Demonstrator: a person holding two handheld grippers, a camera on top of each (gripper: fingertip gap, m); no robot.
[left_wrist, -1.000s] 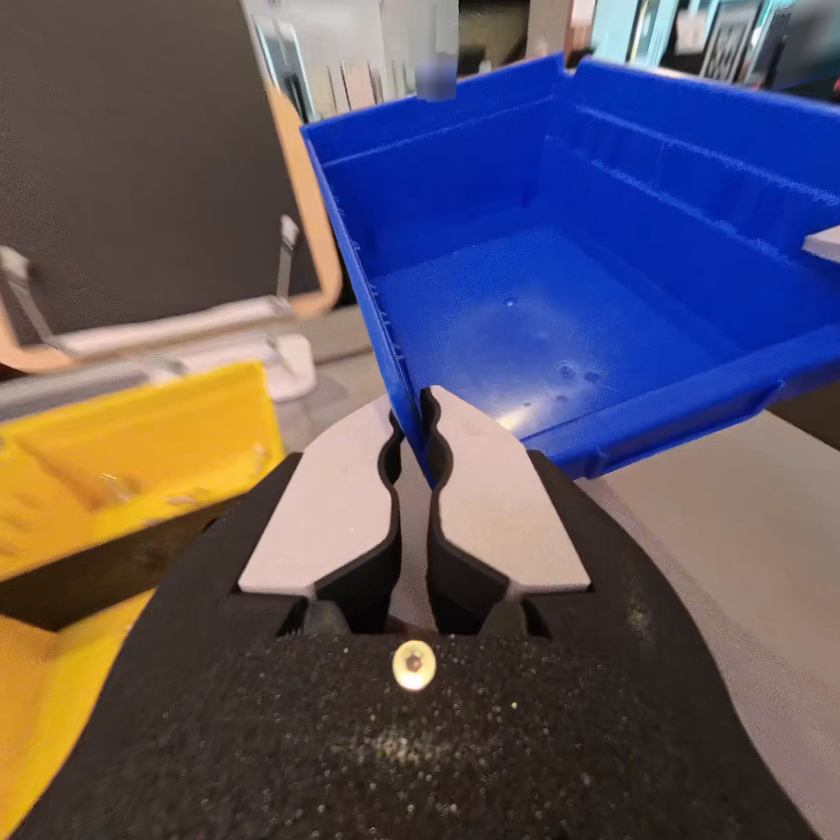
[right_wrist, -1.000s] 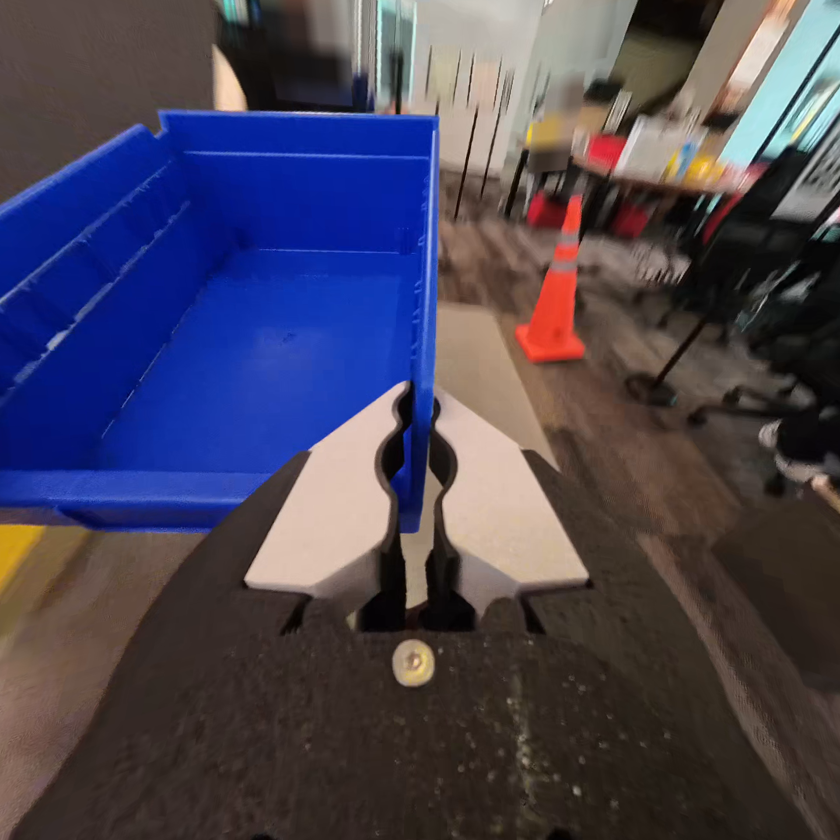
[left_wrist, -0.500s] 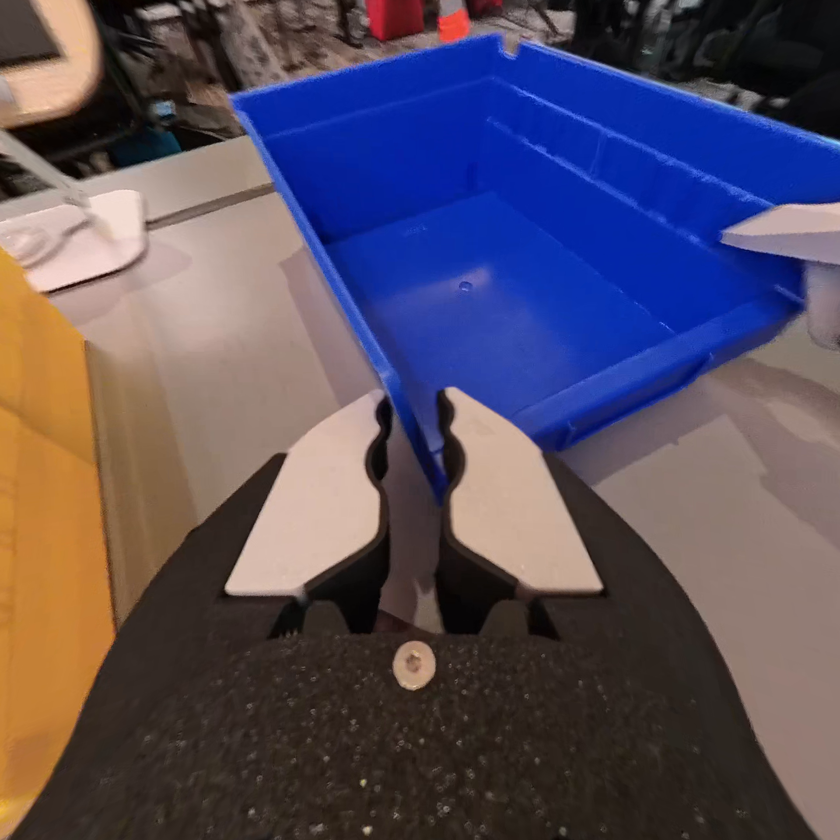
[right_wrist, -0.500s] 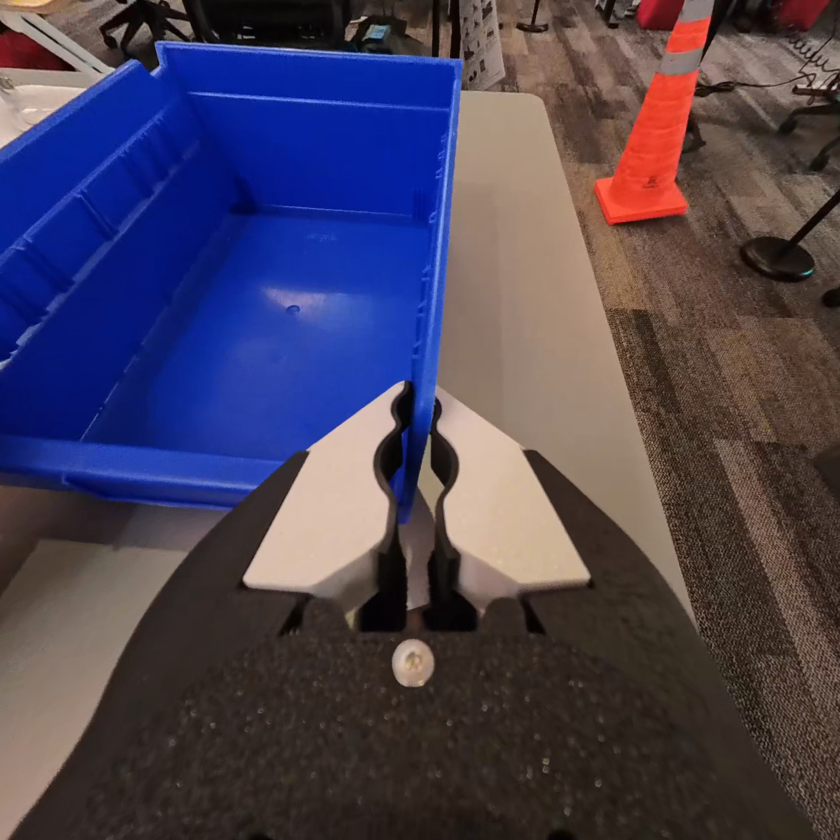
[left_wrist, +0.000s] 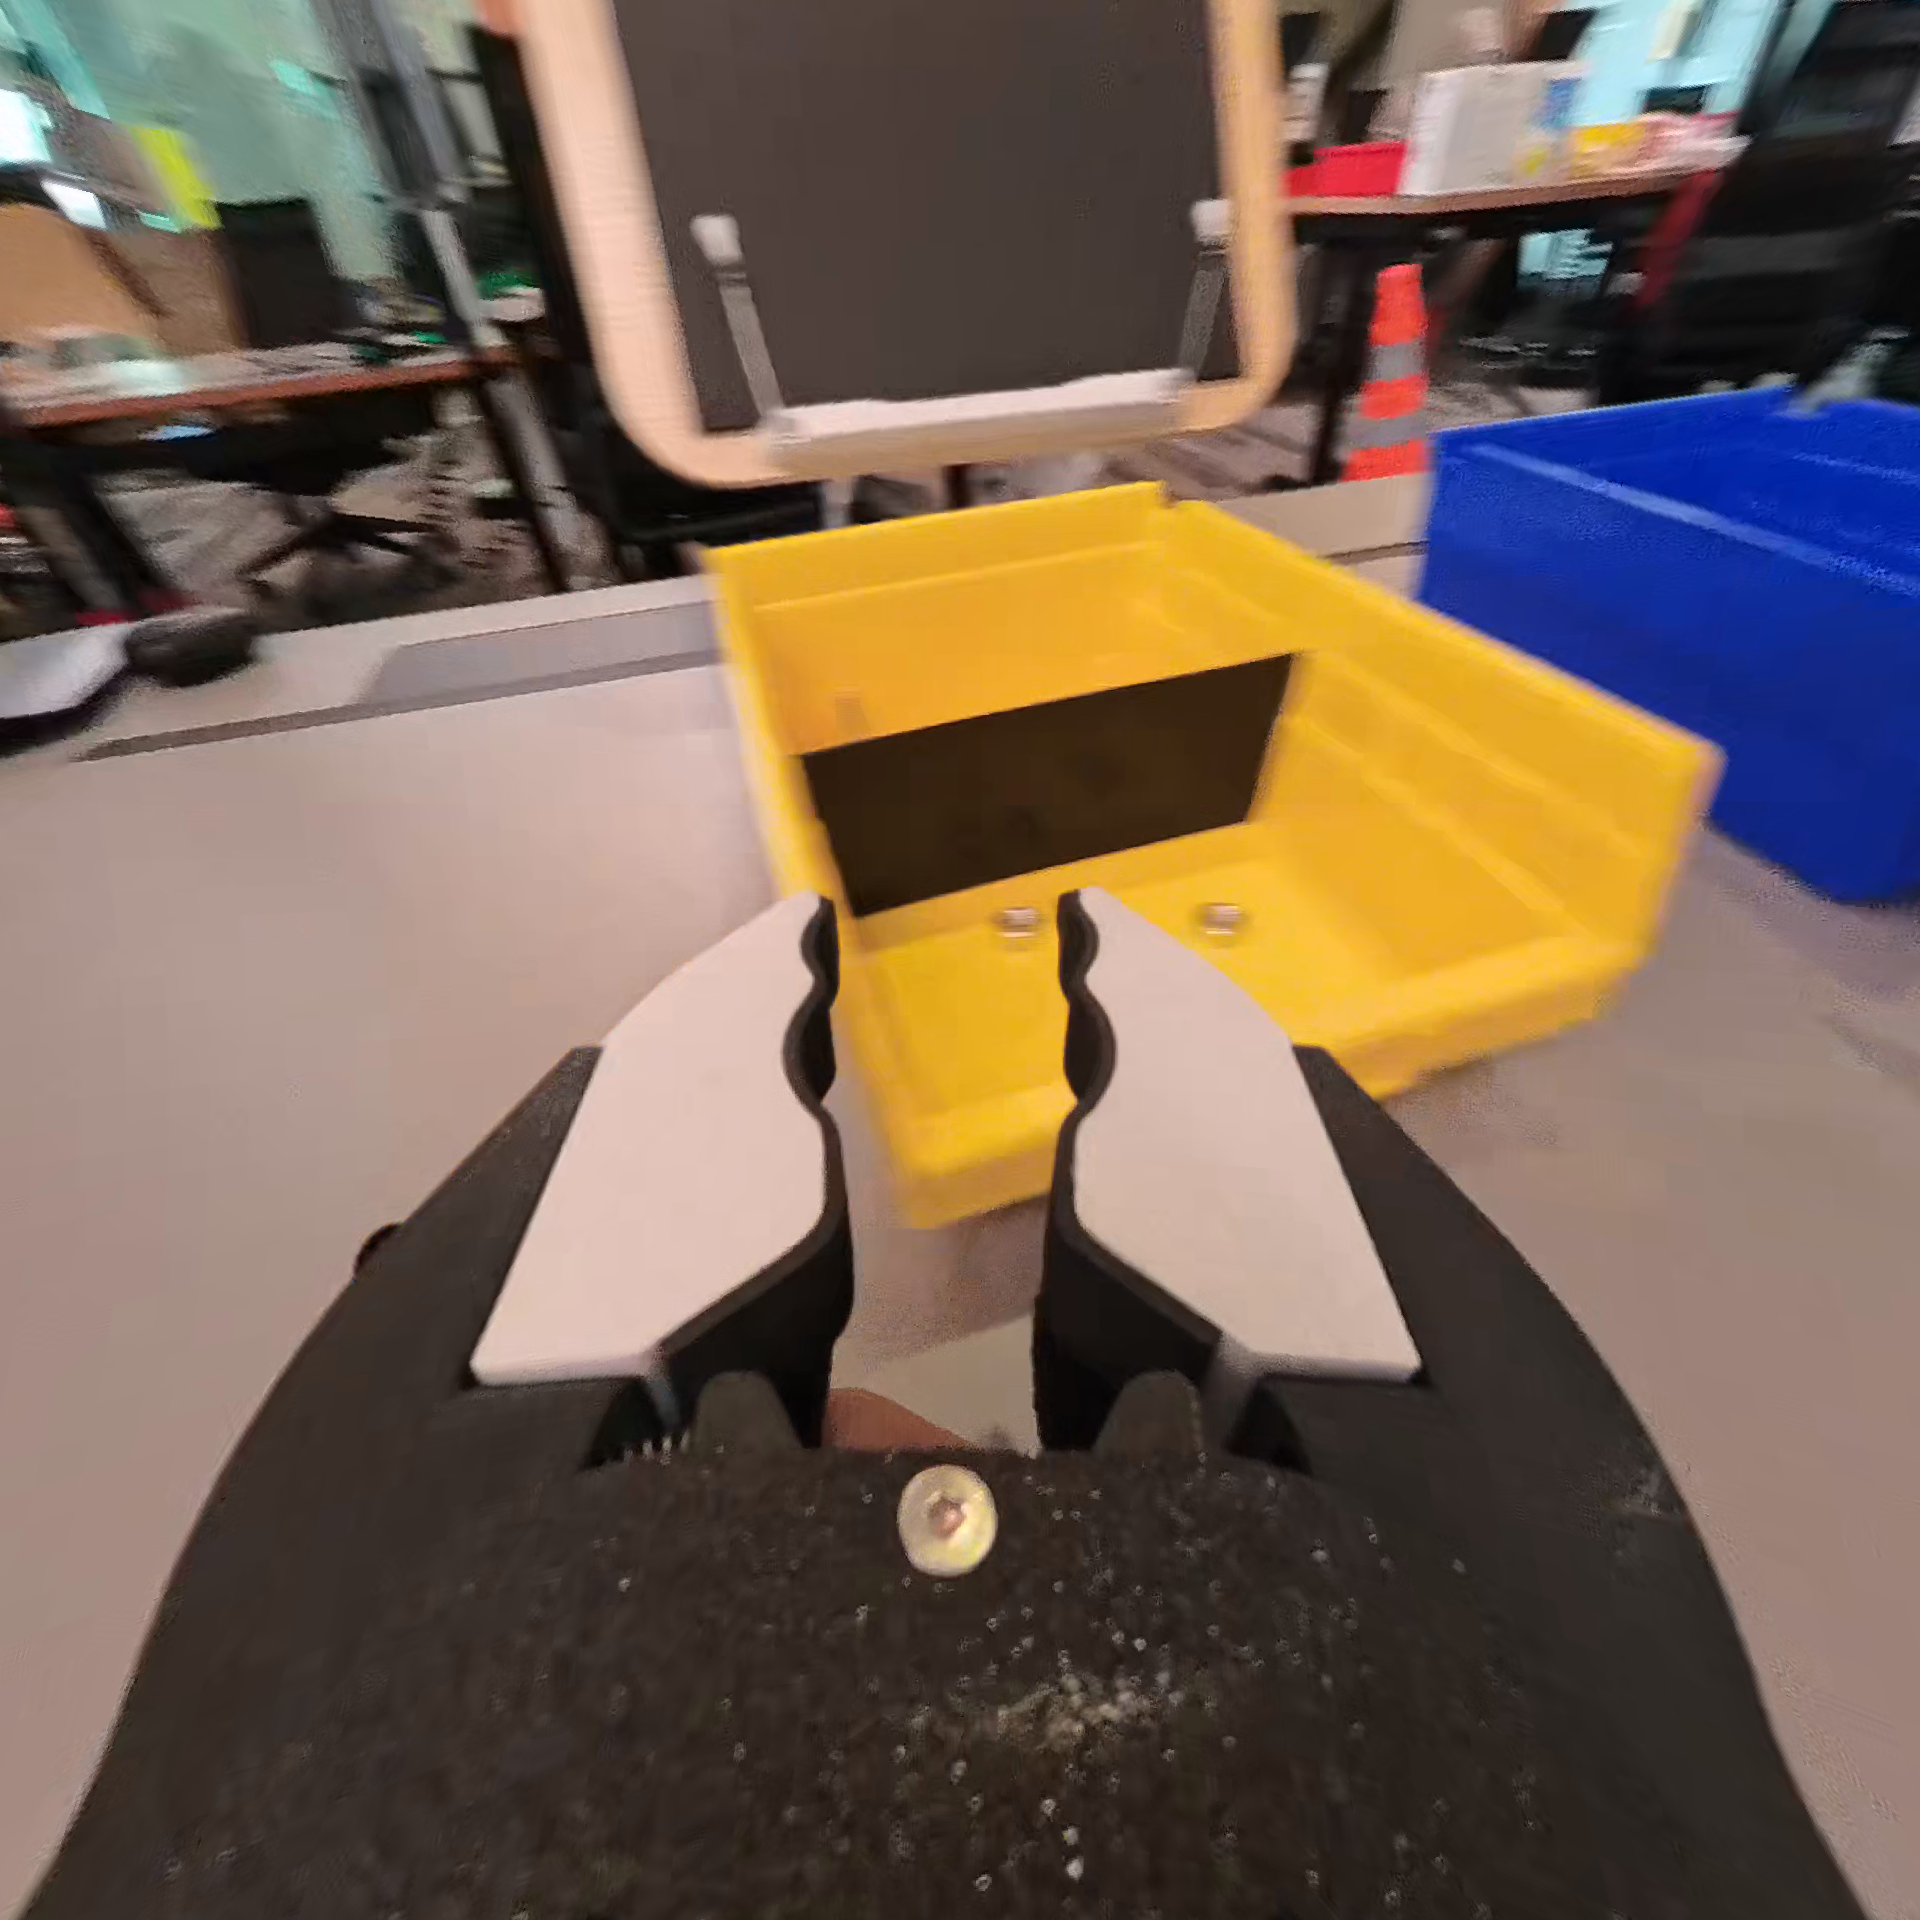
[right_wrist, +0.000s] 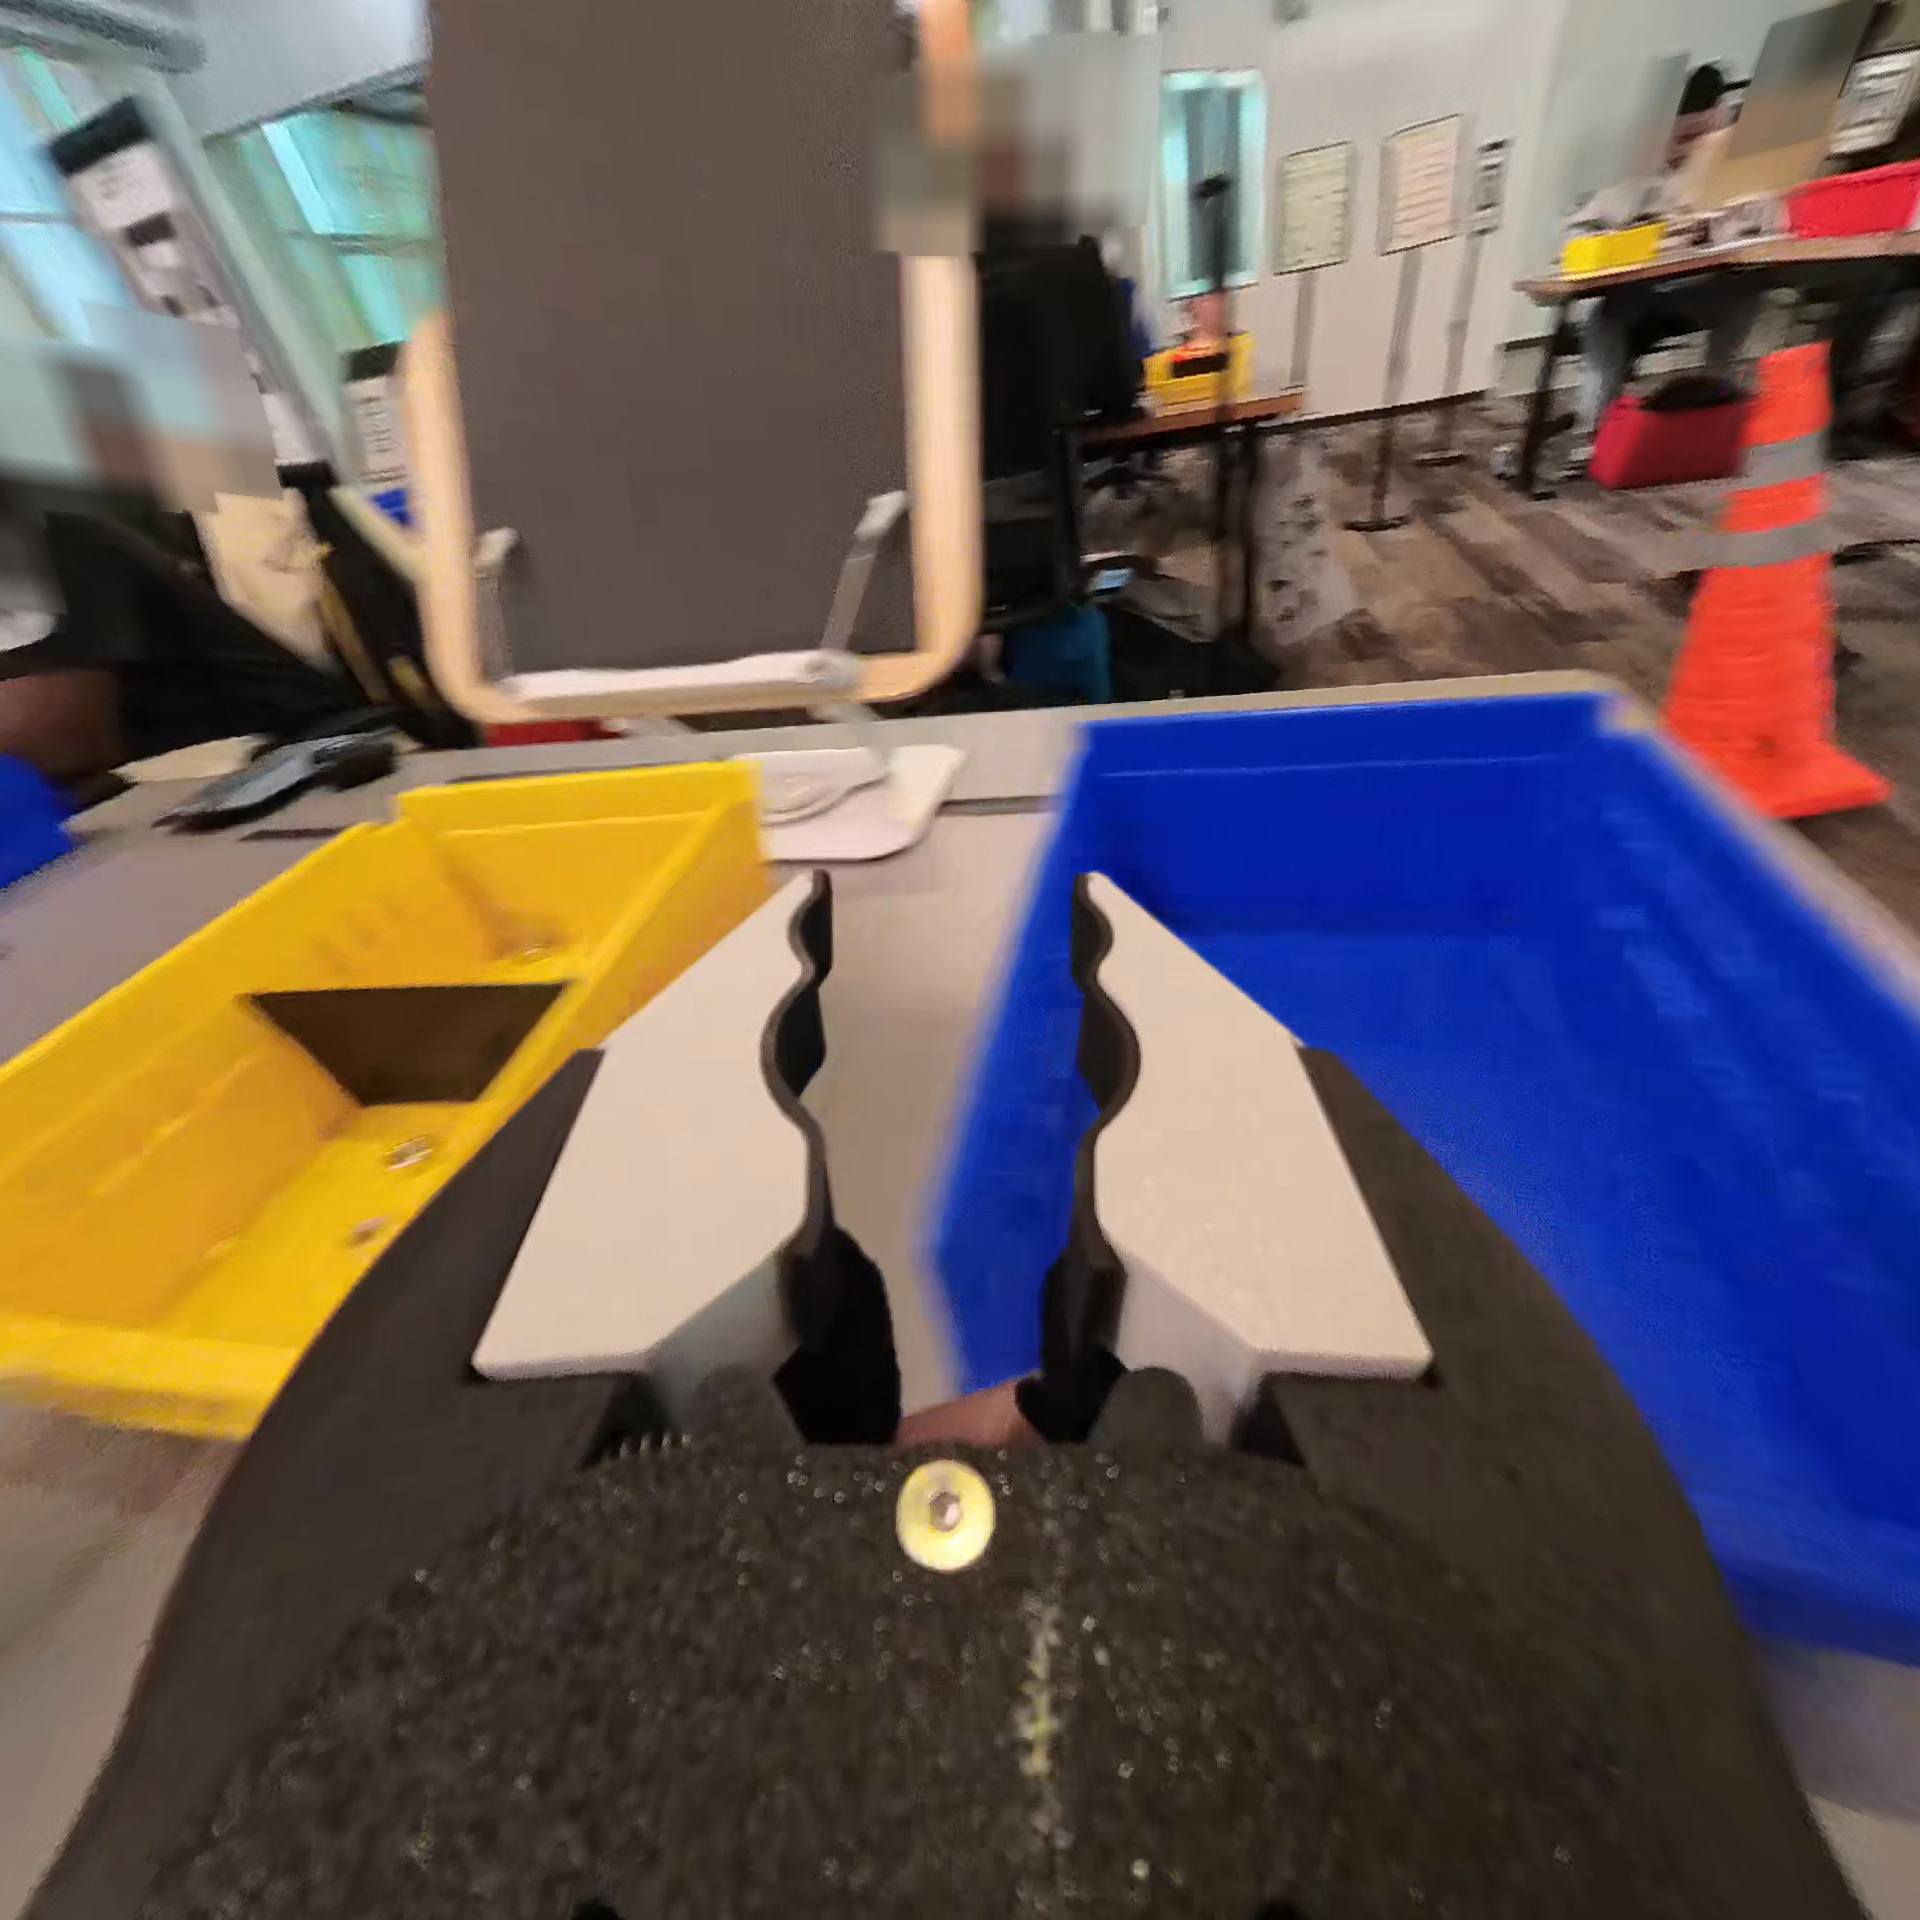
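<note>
Blue bin (right_wrist: 1507, 1039) sits on the desk (left_wrist: 312, 987) now, out of my grip. Both my left jaws (left_wrist: 945, 925) and right jaws (right_wrist: 951, 904) have let go, gaping wide and bare. Yellow bin (left_wrist: 1455, 790) sits beside it, 2 nuts (left_wrist: 1018, 920) inside.

Both grippers look alike. Left gripper (left_wrist: 943, 914): black grainy body with pale speckles, one silvery screw (left_wrist: 945, 1519) centred just behind the jaws, two flat light-grey fingers (left_wrist: 675, 1164) with black wavy inner pads. Right gripper (right_wrist: 951, 894): same black body, same screw (right_wrist: 943, 1513), grey fingers (right_wrist: 1236, 1164), and a faint pale line behind the screw.
</note>
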